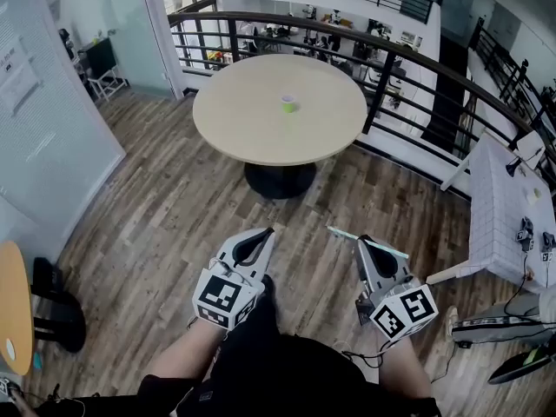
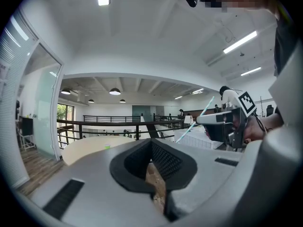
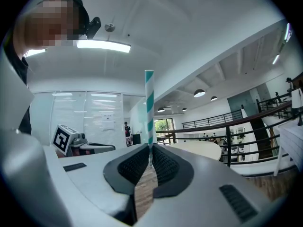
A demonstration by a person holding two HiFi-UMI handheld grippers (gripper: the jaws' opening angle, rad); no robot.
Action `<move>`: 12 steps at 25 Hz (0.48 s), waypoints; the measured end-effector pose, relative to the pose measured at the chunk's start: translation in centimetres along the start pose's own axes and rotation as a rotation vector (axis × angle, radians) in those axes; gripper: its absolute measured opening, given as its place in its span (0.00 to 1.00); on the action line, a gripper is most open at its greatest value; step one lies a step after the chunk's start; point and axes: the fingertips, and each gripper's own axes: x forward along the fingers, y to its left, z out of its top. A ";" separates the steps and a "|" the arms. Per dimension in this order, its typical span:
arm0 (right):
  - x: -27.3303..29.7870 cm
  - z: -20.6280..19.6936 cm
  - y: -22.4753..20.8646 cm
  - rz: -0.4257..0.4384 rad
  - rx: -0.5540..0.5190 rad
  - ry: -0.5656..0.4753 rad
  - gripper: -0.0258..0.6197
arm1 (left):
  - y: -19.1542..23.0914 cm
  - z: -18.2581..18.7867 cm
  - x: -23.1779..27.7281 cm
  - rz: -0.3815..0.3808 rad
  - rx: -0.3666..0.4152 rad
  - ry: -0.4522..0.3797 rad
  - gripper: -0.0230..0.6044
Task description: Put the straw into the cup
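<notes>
A small green cup [image 1: 288, 103] stands near the middle of a round beige table [image 1: 234, 120], several steps ahead of me. My right gripper [image 1: 361, 239] is shut on a white-and-teal striped straw [image 1: 340, 231], which lies crosswise in the head view. In the right gripper view the straw [image 3: 149, 103] stands up out of the closed tips of the right gripper [image 3: 149, 148]. My left gripper [image 1: 268, 231] is held beside it, shut with nothing between its pads. The left gripper view shows the left gripper [image 2: 151, 142], the cup [image 2: 107, 147] far off, and the straw [image 2: 201, 115].
A black railing [image 1: 408, 59] curves behind the round table over a lower floor. A white table [image 1: 504, 207] with devices stands at the right. An orange tabletop [image 1: 13, 307] and a dark chair base [image 1: 56, 315] lie at the left. Wooden floor [image 1: 174, 224] stretches between me and the table.
</notes>
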 end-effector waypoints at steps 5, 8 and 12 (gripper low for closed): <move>4.7 -0.3 -2.1 -0.004 -0.005 0.025 0.10 | 4.3 0.1 3.3 0.010 0.003 -0.018 0.05; 8.6 -0.1 -3.2 -0.003 -0.016 0.031 0.10 | 7.9 0.5 5.3 0.020 0.010 -0.033 0.05; 14.9 0.2 -4.5 -0.014 -0.003 0.033 0.10 | 13.9 1.0 7.9 0.030 0.006 -0.038 0.05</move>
